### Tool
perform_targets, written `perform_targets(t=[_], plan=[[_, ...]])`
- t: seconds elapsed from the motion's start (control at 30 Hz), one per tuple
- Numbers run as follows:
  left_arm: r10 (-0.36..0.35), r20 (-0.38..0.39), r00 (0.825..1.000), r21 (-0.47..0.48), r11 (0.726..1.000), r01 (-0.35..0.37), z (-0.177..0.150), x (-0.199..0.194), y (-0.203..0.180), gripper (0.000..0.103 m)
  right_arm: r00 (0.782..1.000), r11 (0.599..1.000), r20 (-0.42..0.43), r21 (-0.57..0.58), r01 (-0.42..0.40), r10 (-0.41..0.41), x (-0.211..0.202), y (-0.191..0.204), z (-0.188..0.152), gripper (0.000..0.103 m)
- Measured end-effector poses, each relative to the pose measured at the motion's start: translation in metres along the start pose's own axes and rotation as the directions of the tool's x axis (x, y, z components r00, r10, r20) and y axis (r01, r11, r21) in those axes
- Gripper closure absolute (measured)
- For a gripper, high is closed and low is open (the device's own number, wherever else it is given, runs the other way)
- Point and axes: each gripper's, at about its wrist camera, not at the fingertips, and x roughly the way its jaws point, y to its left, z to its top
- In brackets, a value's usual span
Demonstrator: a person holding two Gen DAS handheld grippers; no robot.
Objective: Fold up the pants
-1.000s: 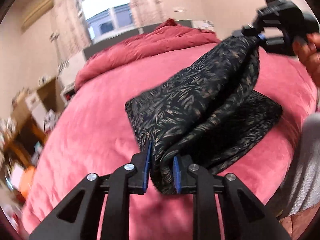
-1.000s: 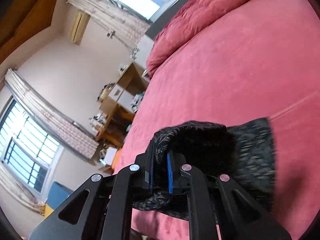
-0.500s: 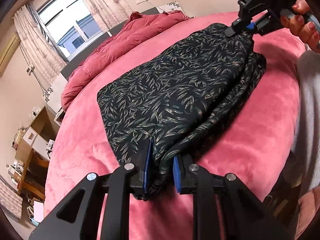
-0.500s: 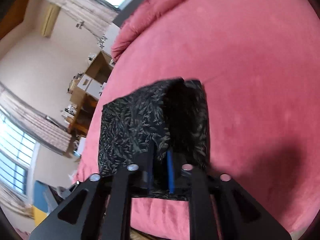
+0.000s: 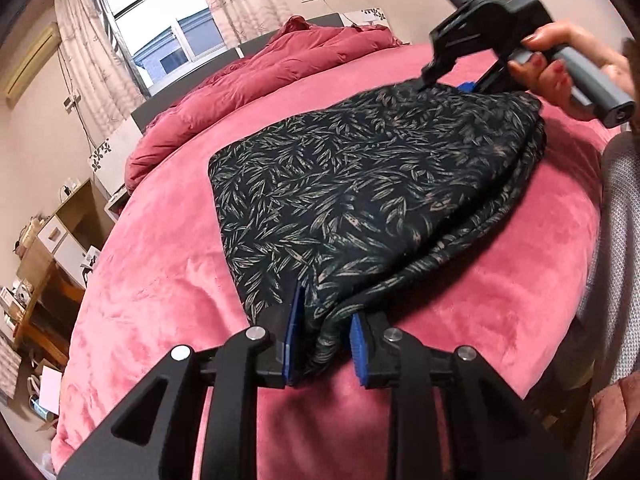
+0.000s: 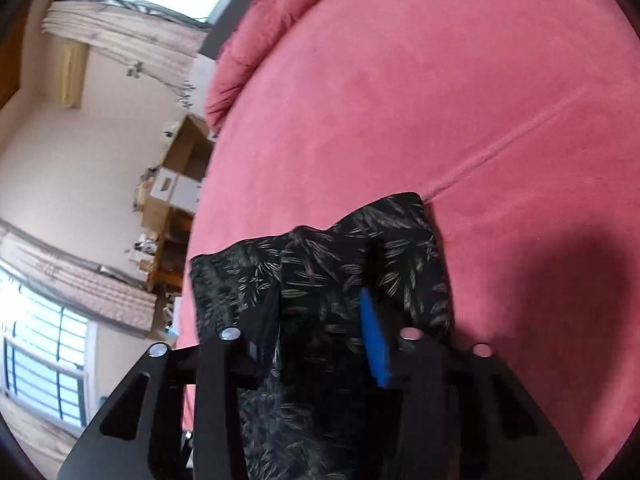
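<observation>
The pants [image 5: 360, 184] lie folded over on the bed [image 5: 160, 280], layers stacked, so the fold looks laid down and the release is in hand. The left gripper [image 5: 324, 340] has its jaws parted a little around the near corner, with cloth bunched between the blue pads [image 5: 294, 328] — whether the pads press the cloth or only flank it is hard to judge from here. The right gripper [image 6: 320, 328] sits at the far corner, jaws wide apart with cloth lying loosely between them, so it seems to have let go.

Next, I judge, both tools need to draw back along the bed without dragging the top layer, then either smooth the stack or take one more fold.

The bed is covered in a pink plush blanket, soft and grippy — cloth will not slide freely on it. A red duvet [image 5: 280, 68] is heaped at the head, beneath a curtained window [image 5: 160, 36]; wooden shelves [image 5: 44, 264] stand against the left wall.
</observation>
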Motion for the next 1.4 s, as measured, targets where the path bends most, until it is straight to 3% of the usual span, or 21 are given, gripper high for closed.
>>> perform_targets(t=[0.07, 0.13, 0.23, 0.33, 0.4, 0.47, 0.53, 0.7, 0.77, 0.83, 0.87, 0.9, 0.93, 0.97, 1.0, 1.07, 1.13, 1.17, 1.27, 1.33, 1.4], plan=[[-0.002, 0.001, 1.000, -0.005, 1.000, 0.002, -0.001, 0.000, -0.001, 0.081, 0.999, 0.997, 0.018, -0.070, 0.036, -0.035, -0.001, 0.014, -0.001, 0.071], [-0.007, 0.015, 1.000, -0.024, 1.000, 0.007, 0.002, -0.003, 0.001, 0.081, 0.995, 0.987, 0.083, -0.145, 0.063, -0.051, -0.013, 0.029, -0.003, 0.081], [0.000, 0.050, 0.999, -0.031, 1.000, 0.002, 0.012, -0.005, -0.003, 0.082, 0.979, 0.964, 0.194, -0.243, 0.107, -0.059, -0.035, 0.056, -0.002, 0.083], [0.017, 0.051, 0.999, 0.009, 1.000, -0.017, 0.021, 0.006, -0.015, 0.081, 0.947, 0.912, 0.291, -0.336, 0.234, -0.136, -0.038, 0.075, -0.001, 0.083], [0.033, 0.032, 0.999, 0.038, 0.999, -0.034, 0.021, 0.014, -0.023, 0.080, 0.947, 0.907, 0.267, -0.328, 0.263, -0.178, -0.026, 0.068, 0.006, 0.076], [0.041, 0.016, 0.999, 0.062, 0.997, -0.042, 0.014, 0.018, -0.027, 0.077, 0.937, 0.901, 0.258, -0.304, 0.309, -0.234, -0.015, 0.052, 0.007, 0.056], [0.043, 0.023, 0.999, 0.085, 0.995, -0.045, 0.009, 0.013, -0.029, 0.076, 0.918, 0.899, 0.288, -0.262, 0.351, -0.275, -0.016, 0.039, 0.002, 0.054], [0.028, 0.035, 0.999, 0.100, 0.994, -0.032, -0.001, 0.001, -0.030, 0.075, 0.905, 0.964, 0.397, -0.139, 0.227, -0.156, -0.063, 0.012, -0.021, 0.054], [0.018, 0.037, 0.999, 0.089, 0.996, -0.021, -0.003, -0.002, -0.029, 0.075, 0.903, 0.965, 0.414, -0.171, 0.200, -0.114, -0.072, 0.019, -0.038, 0.054], [0.011, 0.036, 0.999, 0.086, 0.996, -0.014, -0.003, -0.002, -0.028, 0.075, 0.910, 0.952, 0.395, -0.211, 0.222, -0.125, -0.069, 0.030, -0.055, 0.054], [0.006, 0.032, 0.999, 0.080, 0.997, -0.009, -0.002, -0.002, -0.027, 0.075, 0.909, 0.933, 0.379, -0.235, 0.274, -0.172, -0.064, 0.035, -0.065, 0.054], [0.004, 0.028, 1.000, 0.076, 0.997, -0.006, -0.002, -0.002, -0.028, 0.075, 0.889, 0.894, 0.367, -0.242, 0.377, -0.275, -0.057, 0.039, -0.073, 0.054], [-0.001, 0.017, 1.000, 0.065, 0.998, 0.000, -0.002, -0.001, -0.026, 0.075, 0.865, 0.867, 0.367, -0.232, 0.441, -0.342, -0.054, 0.038, -0.078, 0.054], [-0.009, 0.004, 1.000, 0.053, 0.999, 0.009, -0.002, 0.000, -0.024, 0.075, 0.817, 0.816, 0.354, -0.202, 0.541, -0.454, -0.050, 0.031, -0.083, 0.052], [-0.018, -0.009, 1.000, 0.042, 0.999, 0.018, -0.004, 0.002, -0.021, 0.075, 0.807, 0.806, 0.311, -0.172, 0.567, -0.502, -0.047, 0.023, -0.082, 0.051], [-0.028, -0.025, 0.999, 0.046, 0.999, 0.029, -0.008, 0.003, -0.019, 0.075, 0.827, 0.833, 0.241, -0.107, 0.543, -0.508, -0.048, 0.008, -0.078, 0.045], [-0.033, -0.017, 0.999, 0.064, 0.997, 0.034, -0.013, -0.001, -0.019, 0.075, 0.826, 0.830, 0.232, -0.106, 0.547, -0.514, -0.047, 0.006, -0.075, 0.045], [-0.052, -0.007, 0.999, 0.063, 0.997, 0.052, -0.014, -0.004, -0.015, 0.075, 0.827, 0.832, 0.243, -0.114, 0.543, -0.507, -0.049, 0.008, -0.076, 0.045], [-0.161, 0.025, 0.987, -0.022, 0.987, 0.162, -0.013, -0.020, 0.006, 0.075, 0.866, 0.876, 0.284, -0.136, 0.462, -0.413, -0.062, 0.011, -0.075, 0.045], [-0.262, 0.086, 0.961, -0.108, 0.957, 0.271, -0.007, -0.033, 0.026, 0.067, 0.861, 0.888, 0.345, -0.135, 0.440, -0.374, -0.076, 0.014, -0.075, 0.045], [-0.268, 0.154, 0.951, -0.146, 0.946, 0.290, 0.009, -0.043, 0.041, 0.047, 0.847, 0.884, 0.408, -0.166, 0.437, -0.341, -0.086, 0.025, -0.067, 0.045]])
